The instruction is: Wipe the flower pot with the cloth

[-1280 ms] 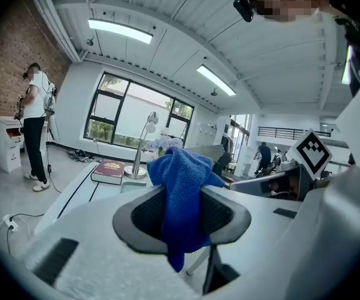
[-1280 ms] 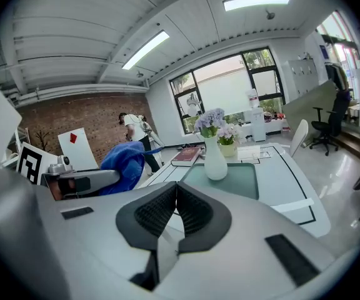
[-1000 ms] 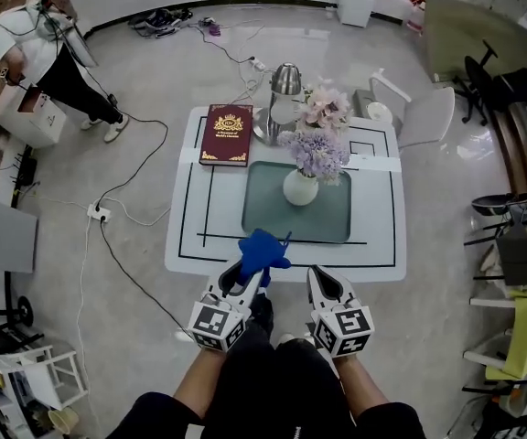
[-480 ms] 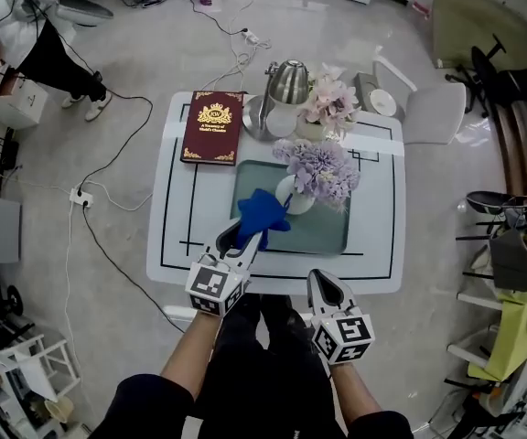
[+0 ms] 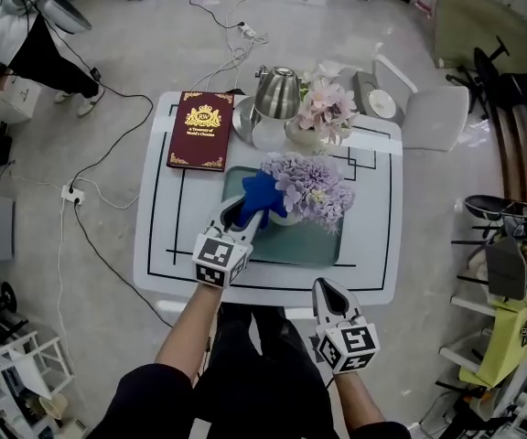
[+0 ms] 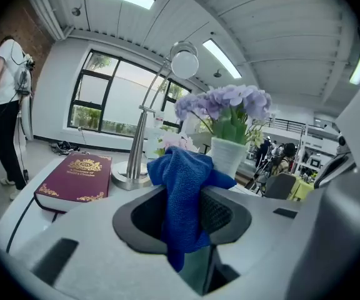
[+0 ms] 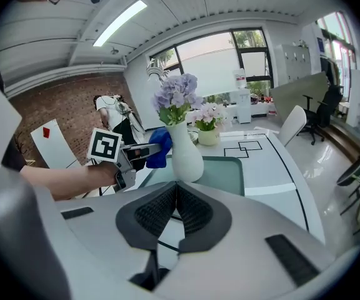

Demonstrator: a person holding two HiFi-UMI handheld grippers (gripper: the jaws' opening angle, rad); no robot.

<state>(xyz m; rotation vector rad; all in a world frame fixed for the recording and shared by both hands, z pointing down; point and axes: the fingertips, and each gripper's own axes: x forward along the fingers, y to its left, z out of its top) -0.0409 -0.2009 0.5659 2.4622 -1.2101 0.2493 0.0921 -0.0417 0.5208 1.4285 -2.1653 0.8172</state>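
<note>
We stand in a bright room with a pale, glossy floor [image 5: 108, 245] strewn with cables [image 5: 108, 167], a brick wall [image 7: 49, 105] on one side and tall dark-framed windows [image 6: 105, 99] on another. A person [image 5: 26, 35] stands off by the wall. Before us is a white tabletop [image 5: 373, 245], smooth and marked with thin black lines, with a translucent green mat [image 5: 314, 243] set into its middle.

On the mat stands the flower pot [image 7: 186, 152], a smooth white, bulb-bellied piece with a narrow neck, topped by a dense mop of pale purple flowers [image 5: 309, 186]. Our left gripper [image 5: 243, 207] has its jaws clamped on the cloth [image 6: 183, 186], a deep blue, nubby towelling rag that bunches above the jaws and hangs in a fold down between them. The flower pot rises just beyond these jaws and a little to their right, partly behind the bunched cloth; from the right gripper view the cloth sits at the pot's neck, touching it or just beside it, and we cannot tell which.

Farther past the left jaws and to their left lies a maroon hardback book [image 5: 198, 129] with gilt ornament, flat on the tabletop. Straight beyond stands a brushed-metal lamp [image 6: 144, 136] on a round base, and beside it a second small pot of pink blossoms [image 5: 323, 112].

Our right gripper [image 5: 329, 293] hangs short of the tabletop's near edge, its ribbed dark jaws pressed together with nothing between them. The flower pot stands well ahead of them, nearly dead centre.
</note>
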